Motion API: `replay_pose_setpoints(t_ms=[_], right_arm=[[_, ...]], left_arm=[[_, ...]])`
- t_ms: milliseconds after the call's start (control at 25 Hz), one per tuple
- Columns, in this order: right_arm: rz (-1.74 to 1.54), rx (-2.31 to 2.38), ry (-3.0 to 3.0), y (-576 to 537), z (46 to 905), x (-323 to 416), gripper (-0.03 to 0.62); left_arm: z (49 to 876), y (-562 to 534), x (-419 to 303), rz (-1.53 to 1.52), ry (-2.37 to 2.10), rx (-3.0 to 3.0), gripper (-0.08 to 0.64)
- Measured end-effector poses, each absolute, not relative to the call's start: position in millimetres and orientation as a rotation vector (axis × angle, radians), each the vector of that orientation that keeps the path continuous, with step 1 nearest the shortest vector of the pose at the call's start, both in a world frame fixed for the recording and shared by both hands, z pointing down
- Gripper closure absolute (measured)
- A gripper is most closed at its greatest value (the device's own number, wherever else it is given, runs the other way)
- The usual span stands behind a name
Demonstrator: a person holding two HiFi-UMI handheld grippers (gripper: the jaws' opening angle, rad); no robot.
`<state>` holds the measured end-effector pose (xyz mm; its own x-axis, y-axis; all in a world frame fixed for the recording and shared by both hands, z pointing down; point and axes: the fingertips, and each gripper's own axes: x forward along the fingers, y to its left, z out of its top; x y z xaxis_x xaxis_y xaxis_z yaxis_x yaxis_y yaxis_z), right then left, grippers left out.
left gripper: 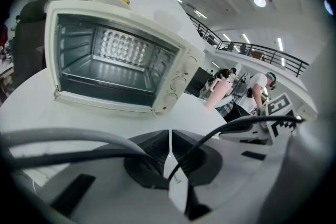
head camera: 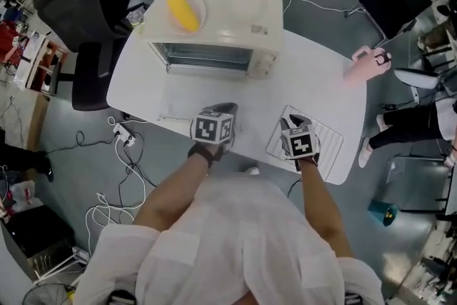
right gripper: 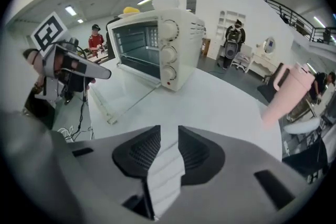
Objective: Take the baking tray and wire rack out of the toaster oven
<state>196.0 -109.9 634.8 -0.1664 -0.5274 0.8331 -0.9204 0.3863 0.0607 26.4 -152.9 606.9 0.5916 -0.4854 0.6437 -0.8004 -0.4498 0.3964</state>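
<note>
1. The left gripper (left gripper: 169, 139) has its jaws pressed almost together, with only a thin slit between the dark pads, and nothing is pinched there.
2. The right gripper (right gripper: 169, 136) has its jaws spread. Nothing is pinched between them, and only a pale surface below shows in the gap.
3. In the head view, the right gripper is above the wire rack (head camera: 330, 148), which lies flat on the white table (head camera: 314, 75) near its near right corner. I cannot tell if they touch.
4. The left gripper is over the near edge of the table, in front of the toaster oven (head camera: 214, 18), and it points toward the oven.
5. The oven's front is open. A flat pale panel (right gripper: 118, 94) reaches from it toward the near table edge. I cannot tell if it is the door or the tray.
6. On top of the oven is a plate (head camera: 198, 2) with a yellow item (head camera: 183, 11).
7. A pink tumbler (head camera: 365, 66) stands at the table's far right edge.
</note>
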Motion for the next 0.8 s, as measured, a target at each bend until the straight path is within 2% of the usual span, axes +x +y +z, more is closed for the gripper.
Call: replay_pose_setpoints(t_ms=[520, 800], right_arm=[[-0.001, 0.806, -1.884, -219.7, 618.5, -3.9, 0.486], [-0.302, 0.666, -1.791, -277.6, 633.6, -76.6, 0.472]], left_arm=[[600.0, -193.2, -150.8, 0.531, -1.203, 2.031, 0.538], [597.6, -208.7, -209.5, 0.541, -1.225, 2.018, 0.538]])
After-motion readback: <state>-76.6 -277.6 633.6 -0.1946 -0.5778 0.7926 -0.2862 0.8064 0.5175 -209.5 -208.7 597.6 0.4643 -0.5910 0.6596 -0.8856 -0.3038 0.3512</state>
